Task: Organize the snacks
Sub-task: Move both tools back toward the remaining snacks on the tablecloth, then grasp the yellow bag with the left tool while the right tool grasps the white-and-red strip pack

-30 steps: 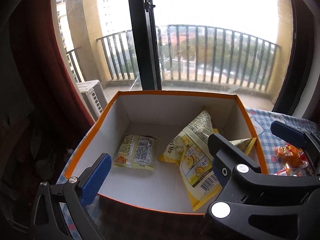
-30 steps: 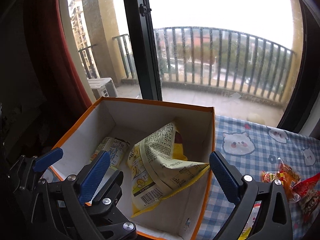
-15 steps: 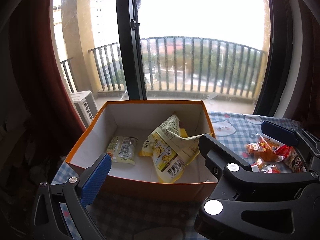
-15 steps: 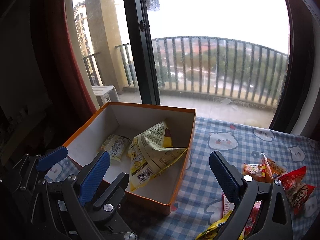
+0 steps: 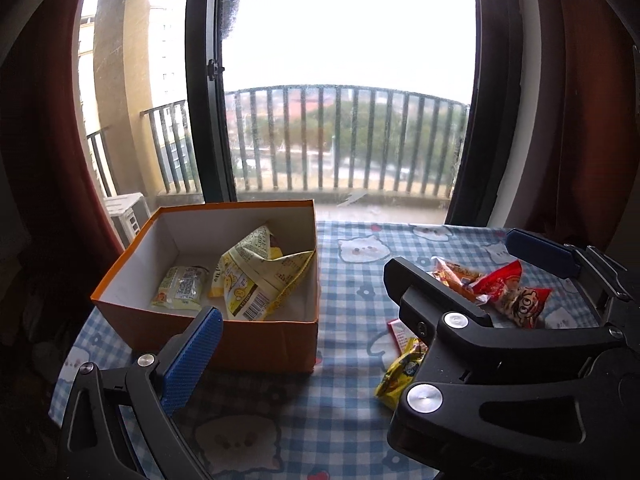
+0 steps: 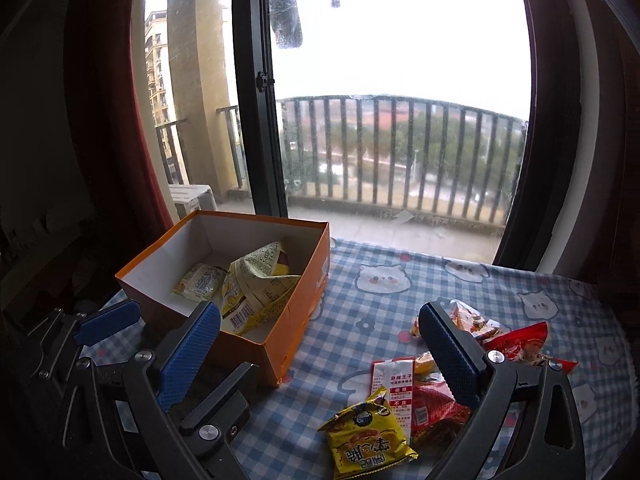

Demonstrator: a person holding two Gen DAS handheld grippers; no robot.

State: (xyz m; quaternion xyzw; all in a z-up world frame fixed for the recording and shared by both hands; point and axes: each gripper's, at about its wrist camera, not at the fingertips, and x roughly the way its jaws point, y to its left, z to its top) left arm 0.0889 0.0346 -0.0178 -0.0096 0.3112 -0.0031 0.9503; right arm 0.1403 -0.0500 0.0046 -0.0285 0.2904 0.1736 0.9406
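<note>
Right hand-held gripper (image 6: 324,356) released above loose snacks (image 6: 372,436), left hand-held gripper (image 5: 298,316) released, orange box (image 5: 224,336) long axis toward window

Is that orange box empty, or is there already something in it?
Not empty. The lidless orange box holds a large crumpled yellow snack bag and a small pale packet; much white floor remains bare.

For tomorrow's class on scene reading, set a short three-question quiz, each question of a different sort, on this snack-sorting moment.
1. True or false: the orange box already holds snacks.
2. Which packet lies nearest the right gripper? A. small yellow packet B. large yellow bag C. pale green packet
3. Fill in: the loose snacks lie on a blue checked ____.

Key: 1 true. 2 A. 3 tablecloth. Both grippers, the left gripper included, are open and hold nothing.
</note>
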